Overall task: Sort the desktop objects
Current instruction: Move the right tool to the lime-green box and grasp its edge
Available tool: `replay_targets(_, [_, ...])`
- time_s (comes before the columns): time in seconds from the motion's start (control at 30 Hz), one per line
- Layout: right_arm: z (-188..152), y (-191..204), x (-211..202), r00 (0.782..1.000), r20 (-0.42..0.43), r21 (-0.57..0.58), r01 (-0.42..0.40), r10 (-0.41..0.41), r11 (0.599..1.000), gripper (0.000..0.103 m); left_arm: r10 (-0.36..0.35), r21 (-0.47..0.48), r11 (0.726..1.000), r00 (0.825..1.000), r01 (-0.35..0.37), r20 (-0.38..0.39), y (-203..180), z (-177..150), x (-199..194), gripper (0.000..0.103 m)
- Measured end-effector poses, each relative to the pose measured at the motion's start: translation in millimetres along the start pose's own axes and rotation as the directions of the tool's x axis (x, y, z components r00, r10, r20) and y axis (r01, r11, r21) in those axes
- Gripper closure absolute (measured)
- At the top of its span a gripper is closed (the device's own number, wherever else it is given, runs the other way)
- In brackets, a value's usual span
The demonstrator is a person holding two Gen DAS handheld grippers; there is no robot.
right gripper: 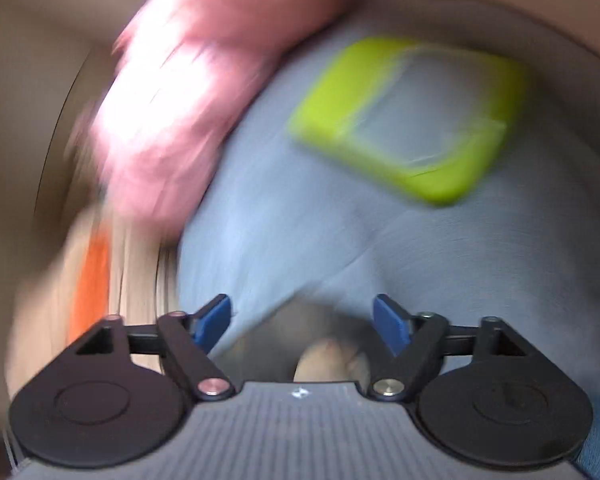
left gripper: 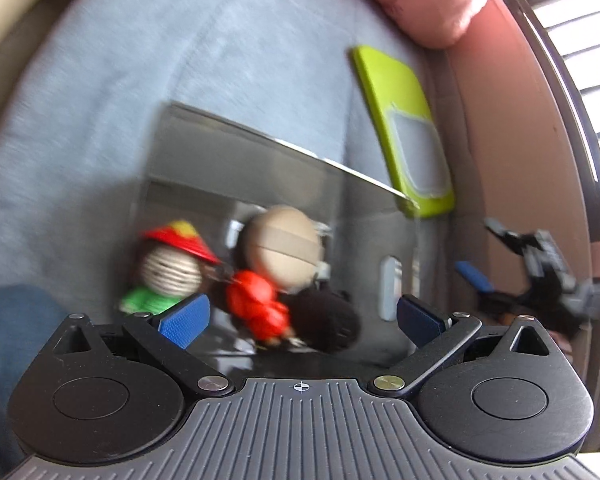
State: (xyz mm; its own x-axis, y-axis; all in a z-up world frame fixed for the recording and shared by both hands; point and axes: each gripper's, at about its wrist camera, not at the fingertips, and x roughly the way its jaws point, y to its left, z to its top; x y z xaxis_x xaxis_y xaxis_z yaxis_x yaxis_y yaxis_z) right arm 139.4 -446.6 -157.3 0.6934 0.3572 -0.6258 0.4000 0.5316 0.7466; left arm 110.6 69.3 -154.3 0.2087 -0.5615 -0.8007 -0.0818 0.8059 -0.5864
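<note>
Left gripper (left gripper: 300,316) wide over dolls (left gripper: 256,276) in box (left gripper: 204,152); right gripper (right gripper: 302,322) wide, empty. Blur: mis-grab likely.

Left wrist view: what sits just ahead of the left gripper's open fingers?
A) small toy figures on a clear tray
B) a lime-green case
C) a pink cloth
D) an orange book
A: the left gripper stands open with the toy figures just ahead on the clear tray; the lime-green case lies farther off.
</note>
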Motion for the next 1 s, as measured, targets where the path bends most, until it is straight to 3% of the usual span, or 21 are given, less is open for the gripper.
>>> replay_targets(0.07, [0.1, -53.3, 21.5, 0.995, 0.096, 0.207, 0.012, -0.033, 0.978, 0.022, 0.010, 0.037, 0.999, 0.999, -0.009, -0.035, -17.9, 0.3, 13.9, 0.000])
replay_targets(0.17, [-6.8, -104.9, 65.3, 0.981, 0.180, 0.415, -0.007, -0.075, 0.910, 0.023, 0.103, 0.172, 0.981, 0.992, -0.089, -0.076, -55.2, -1.3, 35.3, 0.000])
replay_targets(0.27, [-2.0, -121.8, 102.7, 0.974, 0.217, 0.477, -0.052, -0.060, 0.878, 0.027, 0.179, 0.315, 0.939, 0.979, -0.140, -0.101, -94.0, -5.5, 52.9, 0.000])
replay_targets(0.4, [13.1, -137.3, 140.1, 0.971, 0.237, 0.506, -0.112, -0.013, 0.855, 0.027, 0.213, 0.415, 0.898, 0.969, -0.145, -0.122, -132.4, -3.4, 78.1, 0.000])
replay_targets(0.53, [29.1, -148.4, 155.4, 0.969, 0.246, 0.486, -0.104, -0.021, 0.868, 0.026, 0.231, 0.453, 0.880, 0.963, -0.145, -0.140, -162.4, 0.8, 103.7, 0.000])
replay_targets(0.6, [36.0, -148.0, 155.3, 0.967, 0.254, 0.473, -0.118, -0.007, 0.873, 0.021, 0.270, 0.492, 0.853, 0.954, -0.174, -0.132, -176.4, -0.3, 115.2, 0.000])
replay_targets(0.7, [41.3, -144.2, 156.9, 0.953, 0.301, 0.411, -0.161, 0.033, 0.897, 0.021, 0.325, 0.561, 0.800, 0.940, -0.213, -0.106, -194.1, -2.6, 127.9, 0.000])
replay_targets(0.77, [46.5, -137.7, 160.0, 0.953, 0.301, 0.364, -0.136, 0.022, 0.921, 0.019, 0.343, 0.590, 0.777, 0.934, -0.220, -0.103, -201.9, -3.8, 135.6, 0.000])
replay_targets(0.9, [54.7, -141.1, 168.9, 0.946, 0.322, 0.375, -0.161, 0.035, 0.913, 0.019, 0.356, 0.603, 0.767, 0.927, -0.220, -0.115, -211.0, -1.4, 145.1, 0.000])
replay_targets(1.0, [61.2, -145.2, 177.3, 0.950, 0.312, 0.382, -0.130, 0.005, 0.915, 0.019, 0.365, 0.600, 0.767, 0.923, -0.225, -0.121, -213.3, 2.0, 151.8, 0.000])
